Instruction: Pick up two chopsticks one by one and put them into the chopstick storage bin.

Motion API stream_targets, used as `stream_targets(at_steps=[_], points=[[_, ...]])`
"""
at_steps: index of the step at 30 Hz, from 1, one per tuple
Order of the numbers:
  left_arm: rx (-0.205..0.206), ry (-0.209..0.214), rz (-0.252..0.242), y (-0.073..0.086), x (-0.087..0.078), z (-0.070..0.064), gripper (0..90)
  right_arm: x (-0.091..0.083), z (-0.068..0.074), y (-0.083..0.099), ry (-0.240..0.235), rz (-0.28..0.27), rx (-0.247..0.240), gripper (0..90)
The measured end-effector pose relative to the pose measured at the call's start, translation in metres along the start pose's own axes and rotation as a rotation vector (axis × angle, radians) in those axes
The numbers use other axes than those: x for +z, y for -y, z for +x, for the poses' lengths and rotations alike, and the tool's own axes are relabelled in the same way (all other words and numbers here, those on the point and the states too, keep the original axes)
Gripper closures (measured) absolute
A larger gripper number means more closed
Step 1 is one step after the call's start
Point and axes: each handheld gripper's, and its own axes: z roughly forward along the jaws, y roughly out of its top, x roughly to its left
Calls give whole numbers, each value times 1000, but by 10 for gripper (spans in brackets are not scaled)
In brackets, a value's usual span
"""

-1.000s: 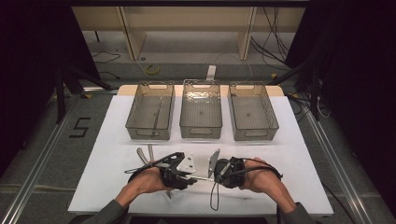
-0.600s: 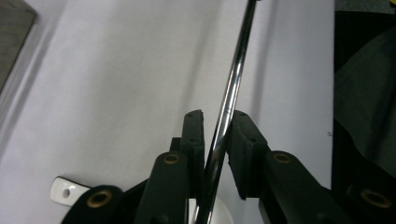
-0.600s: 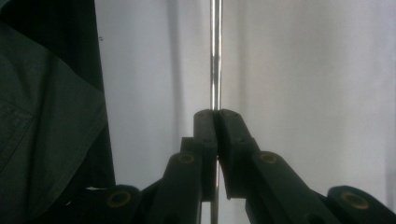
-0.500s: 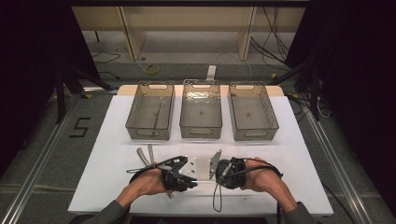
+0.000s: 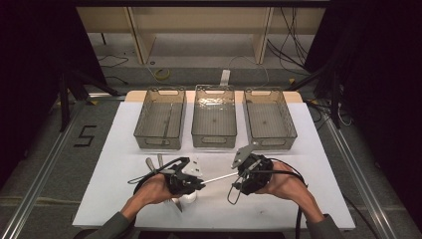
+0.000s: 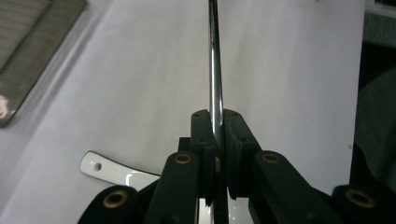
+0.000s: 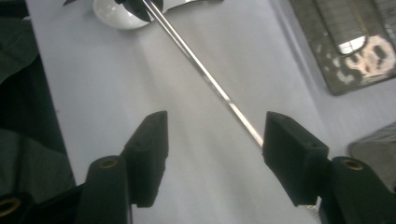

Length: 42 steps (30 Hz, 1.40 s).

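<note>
Where the person's forearms enter at the near edge of the white bench [image 5: 124, 149], the left gripper [image 5: 191, 183] has its jaws closed on a thin metal rod [image 5: 219, 177]; in the left gripper view the rod [image 6: 215, 70] runs straight out from between the clamped pads. Beside and beneath this gripper lies white cutlery: a rounded white bowl-shaped piece [image 5: 188, 197] and a flat white handle with a hole in its end [image 6: 105, 169]. To the right, the right gripper [image 5: 244, 175] has its jaws spread wide apart; in its own view the far end of the rod [image 7: 205, 77] reaches the inner face of the right-hand jaw, and whether it touches cannot be told. Two further utensil handles [image 5: 153, 163] lie just beyond the left hand [image 5: 154, 189]. Farther off, three clear wire-lined bins stand side by side: left bin [image 5: 160, 118], middle bin [image 5: 214, 115], right bin [image 5: 269, 117].
</note>
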Motion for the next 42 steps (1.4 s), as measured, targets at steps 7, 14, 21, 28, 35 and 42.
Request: stream_targets(at_steps=[7, 14, 21, 28, 35, 42], points=[[-136, -93, -53, 7, -14, 19, 834, -10, -8, 8, 49, -143, 91, 360], [-221, -173, -95, 12, -23, 30, 834, -9, -13, 18, 66, -224, 170, 340], [-300, -218, -134, 20, -34, 42, 833, -2, -17, 36, 63, -308, 266, 324], [-354, -247, -157, 26, -44, 53, 833, 6, -18, 55, 48, -373, 339, 315], [-421, -292, -194, 32, -56, 68, 833, 11, -14, 66, 45, -377, 362, 299], [-496, -333, -230, 40, -64, 90, 833, 12, -13, 76, 59, -390, 390, 280]])
